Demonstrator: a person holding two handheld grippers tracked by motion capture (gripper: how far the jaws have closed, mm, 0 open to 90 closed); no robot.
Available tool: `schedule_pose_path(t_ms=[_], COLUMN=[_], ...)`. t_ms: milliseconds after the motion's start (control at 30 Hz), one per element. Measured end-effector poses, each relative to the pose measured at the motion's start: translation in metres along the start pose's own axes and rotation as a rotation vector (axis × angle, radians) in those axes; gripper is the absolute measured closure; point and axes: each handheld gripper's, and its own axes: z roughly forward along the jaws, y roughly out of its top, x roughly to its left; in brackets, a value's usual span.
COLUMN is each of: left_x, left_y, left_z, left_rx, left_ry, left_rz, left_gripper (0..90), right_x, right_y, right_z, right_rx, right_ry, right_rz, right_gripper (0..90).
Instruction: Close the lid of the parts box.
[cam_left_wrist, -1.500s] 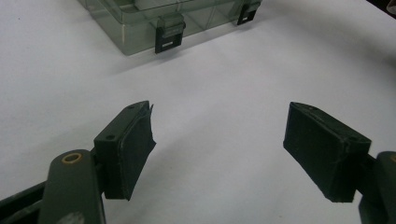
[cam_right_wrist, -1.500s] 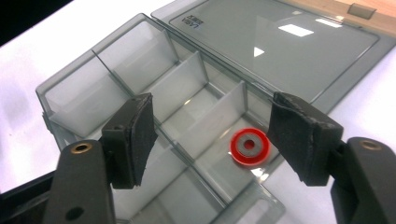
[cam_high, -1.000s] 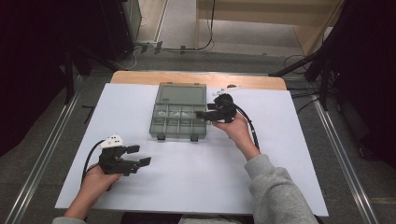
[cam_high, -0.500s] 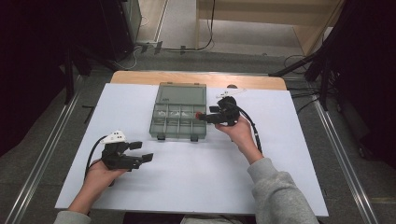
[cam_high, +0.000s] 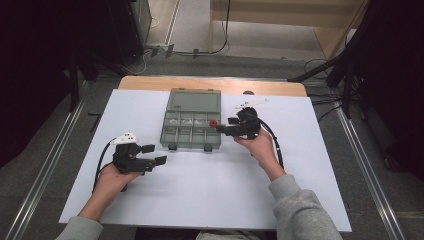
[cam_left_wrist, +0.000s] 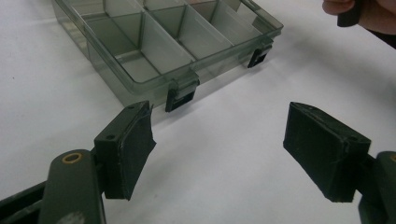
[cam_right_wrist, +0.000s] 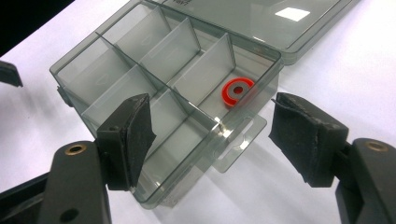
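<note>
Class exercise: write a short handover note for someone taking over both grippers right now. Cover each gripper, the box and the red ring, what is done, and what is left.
Left gripper: open, holding nothing, near the box's front left corner.
Right gripper: open, holding nothing, at the box's right side.
Compartment box: on the white table cover, lid open.
Red ring: lying flat in the back right compartment.
Done: ring is in the box.
Left: probably closing the lid; the latches are undone.

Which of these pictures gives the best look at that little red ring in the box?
The right gripper view: the red ring lies close up in a corner compartment of the clear box. In the high view it is a small red dot.
</note>
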Motion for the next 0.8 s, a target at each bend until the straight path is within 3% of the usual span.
schedule_pose_path(t_ms=[300, 800], left_x=[0.005, 0.016], left_y=[0.018, 0.051], left_z=[0.013, 0.029], left_rx=[0.001, 0.003], left_ry=[0.03, 0.03], left_rz=[-0.009, -0.02], left_gripper=[23.6, 23.7], right_x=[-0.003, -0.008], right_y=[-0.002, 0.005], right_z=[-0.007, -0.009], right_rx=[-0.013, -0.033], right_ry=[-0.006, -0.011], right_rz=[0.017, 0.036], right_gripper=[31.1, 31.7])
